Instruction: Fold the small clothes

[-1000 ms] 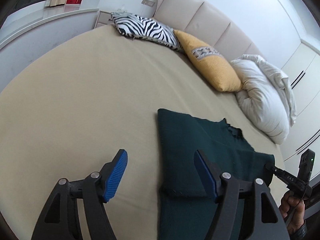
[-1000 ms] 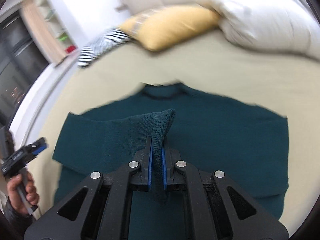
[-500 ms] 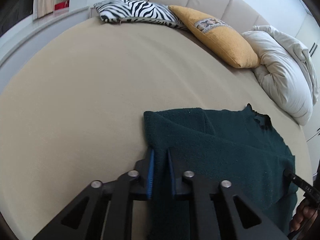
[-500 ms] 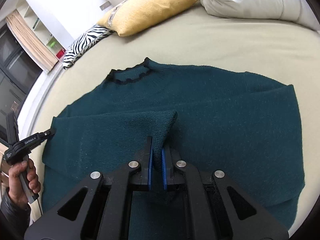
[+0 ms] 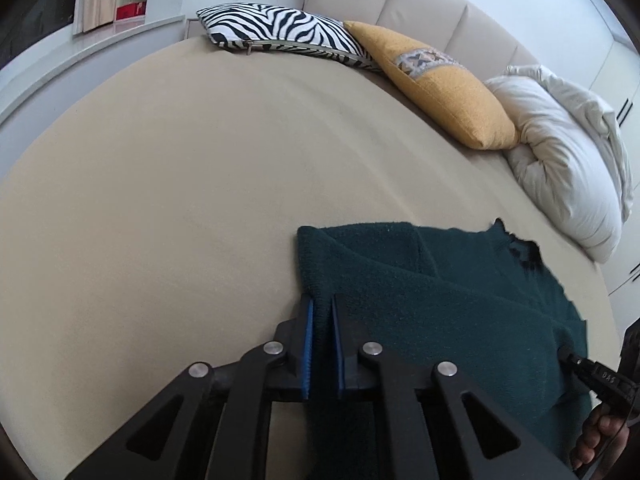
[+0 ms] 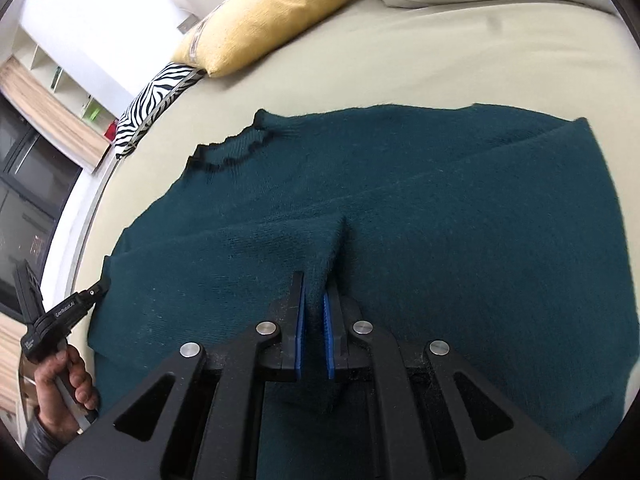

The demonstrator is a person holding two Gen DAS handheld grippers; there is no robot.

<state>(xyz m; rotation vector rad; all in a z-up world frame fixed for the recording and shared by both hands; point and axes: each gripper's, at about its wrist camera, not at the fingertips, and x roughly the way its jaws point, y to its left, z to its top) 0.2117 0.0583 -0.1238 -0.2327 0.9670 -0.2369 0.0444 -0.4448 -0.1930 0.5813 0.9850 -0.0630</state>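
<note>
A dark teal sweater (image 6: 440, 200) lies flat on the beige bed, collar (image 6: 236, 152) toward the pillows. One sleeve is folded across its body. My right gripper (image 6: 314, 280) pinches that sleeve's end low over the middle of the sweater; its jaws are opening slightly, with knit still filling the gap. In the left wrist view the sweater (image 5: 460, 300) fills the lower right. My left gripper (image 5: 322, 300) grips its folded left edge, jaws easing open with fabric between the pads. The left gripper (image 6: 96, 290) also shows at the sweater's left edge, held by a hand (image 6: 60, 384).
The beige sheet (image 5: 180, 200) stretches wide to the left of the sweater. A zebra pillow (image 5: 280, 28), a yellow pillow (image 5: 440, 84) and a bunched white duvet (image 5: 560, 152) line the headboard. The bed's rounded edge (image 6: 86, 216) runs close to the left gripper.
My left gripper went from wide open beside the sweater to closed on its left edge. My right gripper sank, bringing the raised sleeve down onto the sweater's body.
</note>
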